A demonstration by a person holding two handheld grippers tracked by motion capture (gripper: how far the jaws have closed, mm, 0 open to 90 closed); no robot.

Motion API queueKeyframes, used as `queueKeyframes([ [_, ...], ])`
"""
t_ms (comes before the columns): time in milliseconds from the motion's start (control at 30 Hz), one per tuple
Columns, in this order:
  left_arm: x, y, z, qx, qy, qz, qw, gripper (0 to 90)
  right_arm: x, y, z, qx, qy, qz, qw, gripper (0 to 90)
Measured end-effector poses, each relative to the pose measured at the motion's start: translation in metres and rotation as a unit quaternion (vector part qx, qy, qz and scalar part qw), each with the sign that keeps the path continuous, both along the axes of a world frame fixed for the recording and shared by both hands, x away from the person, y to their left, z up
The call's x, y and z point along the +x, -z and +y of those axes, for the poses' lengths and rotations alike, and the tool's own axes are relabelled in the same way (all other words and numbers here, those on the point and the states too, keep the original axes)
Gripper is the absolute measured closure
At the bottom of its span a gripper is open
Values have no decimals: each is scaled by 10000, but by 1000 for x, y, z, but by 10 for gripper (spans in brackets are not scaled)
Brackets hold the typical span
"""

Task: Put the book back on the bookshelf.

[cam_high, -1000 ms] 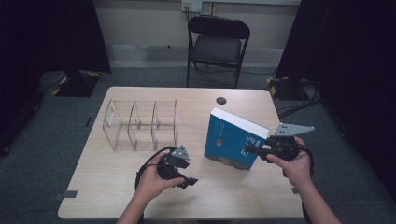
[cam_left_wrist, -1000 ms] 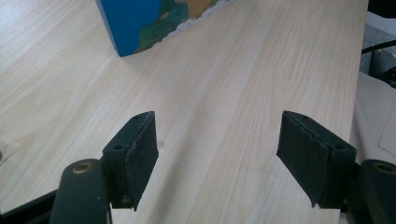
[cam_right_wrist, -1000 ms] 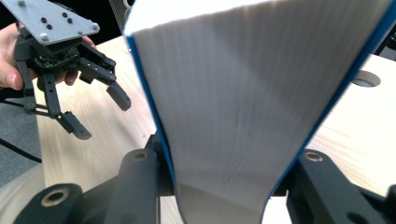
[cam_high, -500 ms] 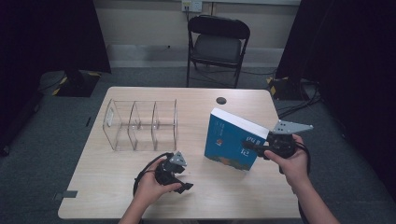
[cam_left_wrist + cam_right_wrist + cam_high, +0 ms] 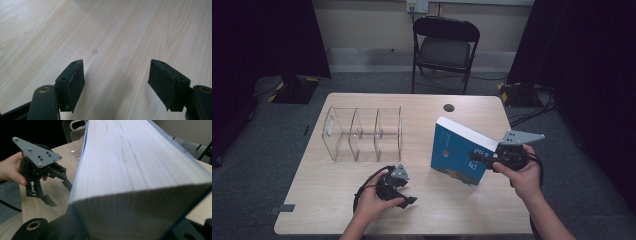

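High view: right gripper [image 5: 479, 159] pinches the blue book [image 5: 459, 155], cover lettering illegible; left gripper [image 5: 404, 196] jaws spread over the surface [image 5: 362, 210].

Recording lab, black curtains [image 5: 267, 35], folding chair [image 5: 446, 47]

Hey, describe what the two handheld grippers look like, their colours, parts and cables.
Both are black. The left gripper carries a grey three-cornered plate with small dark holes, and a black cable loops from it. Its fingers are flat dark blocks on rounded black arms with brass-coloured pivot holes. The right gripper has the same grey plate on top and a black cable trailing. No sleeves show on the forearms.
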State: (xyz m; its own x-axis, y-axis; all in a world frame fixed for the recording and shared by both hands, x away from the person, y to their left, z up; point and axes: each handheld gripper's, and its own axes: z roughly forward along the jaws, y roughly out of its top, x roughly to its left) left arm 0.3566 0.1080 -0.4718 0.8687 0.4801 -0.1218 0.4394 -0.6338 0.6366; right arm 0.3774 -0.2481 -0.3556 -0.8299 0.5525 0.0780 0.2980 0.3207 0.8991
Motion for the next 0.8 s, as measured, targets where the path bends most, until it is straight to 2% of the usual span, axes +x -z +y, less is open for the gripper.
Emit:
queueKeyframes([
  [167,1,-1,3,-55,-65,-11,10000,288,-6,-2,2,228,-98,-56,9997,617],
  [367,1,-6,8,-46,-91,-10,9999,289,-14,-5,2,344,-211,-73,9992,618],
  [433,1,-6,8,-117,-120,-68,9998,289,-16,-4,2,404,-235,-86,9989,618],
  [500,1,-7,9,-117,-126,-45,9998,289,-19,-3,2,535,-283,-92,9981,618],
  [567,0,-6,9,-135,-145,-57,9998,289,-20,-2,2,524,-316,-100,9981,618],
  [600,1,-6,9,-152,-137,-48,9998,288,-24,0,2,610,-390,-122,9973,618],
  [800,1,-6,7,-164,-151,-58,9997,285,-28,8,-6,763,-451,-190,9959,616],
])
